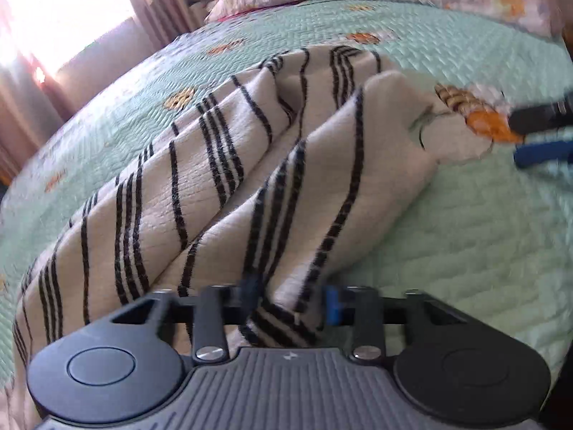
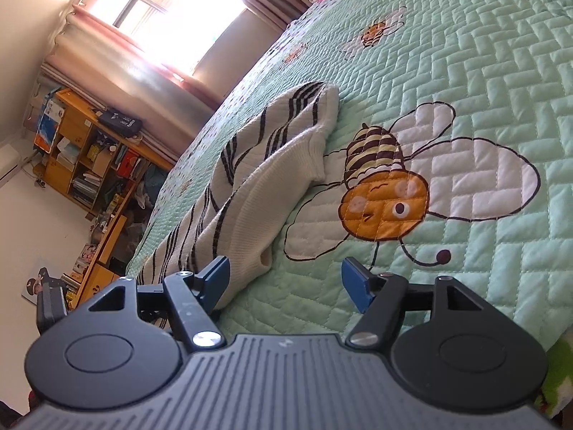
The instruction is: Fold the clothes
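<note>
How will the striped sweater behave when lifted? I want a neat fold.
Likely floppy: the striped sweater lies in soft ridges on the bedspread. Probably grippy, given its fuzzy knit. The left gripper pinches one edge, so the rest should sag.

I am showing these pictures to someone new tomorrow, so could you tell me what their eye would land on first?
First, the cream sweater with black stripes, lying rumpled across the mint-green quilt, with the left gripper shut on its near edge. Next, the big orange cartoon bee stitched into the quilt just right of the sweater, ahead of the open right gripper. A bright window glares behind.
</note>
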{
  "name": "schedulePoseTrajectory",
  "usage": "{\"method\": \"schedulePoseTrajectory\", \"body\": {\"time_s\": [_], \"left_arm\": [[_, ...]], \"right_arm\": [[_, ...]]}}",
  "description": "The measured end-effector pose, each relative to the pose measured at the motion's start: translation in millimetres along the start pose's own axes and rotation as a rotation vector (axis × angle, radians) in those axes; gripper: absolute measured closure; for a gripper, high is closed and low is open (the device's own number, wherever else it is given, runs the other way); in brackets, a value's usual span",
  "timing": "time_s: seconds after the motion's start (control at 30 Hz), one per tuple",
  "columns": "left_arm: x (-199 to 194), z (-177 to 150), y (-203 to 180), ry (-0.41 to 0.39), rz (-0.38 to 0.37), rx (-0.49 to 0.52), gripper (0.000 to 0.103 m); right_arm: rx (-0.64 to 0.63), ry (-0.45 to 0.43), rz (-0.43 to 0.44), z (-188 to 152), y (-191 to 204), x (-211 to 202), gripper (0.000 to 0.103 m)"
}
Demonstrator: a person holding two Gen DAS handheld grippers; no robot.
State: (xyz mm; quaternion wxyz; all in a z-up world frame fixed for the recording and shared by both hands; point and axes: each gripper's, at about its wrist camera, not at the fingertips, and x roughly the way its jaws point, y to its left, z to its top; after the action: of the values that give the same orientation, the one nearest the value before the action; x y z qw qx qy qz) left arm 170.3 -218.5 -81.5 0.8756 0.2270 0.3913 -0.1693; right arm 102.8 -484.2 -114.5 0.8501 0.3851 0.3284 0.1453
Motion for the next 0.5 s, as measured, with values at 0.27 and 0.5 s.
{"method": "schedulePoseTrajectory", "body": {"time_s": [0.27,0.5], "left_arm": [[-99,27,45,-0.289,0.138,-0.23,0.091],[-165,-3,74,-0.352,0.244,-0.351,0.094]], "right_arm": [[-0.037,0.01,-0.021,-3,7,-3,0.032],[-0.165,0.032,-0.044,-6,23,11,0.029]]}}
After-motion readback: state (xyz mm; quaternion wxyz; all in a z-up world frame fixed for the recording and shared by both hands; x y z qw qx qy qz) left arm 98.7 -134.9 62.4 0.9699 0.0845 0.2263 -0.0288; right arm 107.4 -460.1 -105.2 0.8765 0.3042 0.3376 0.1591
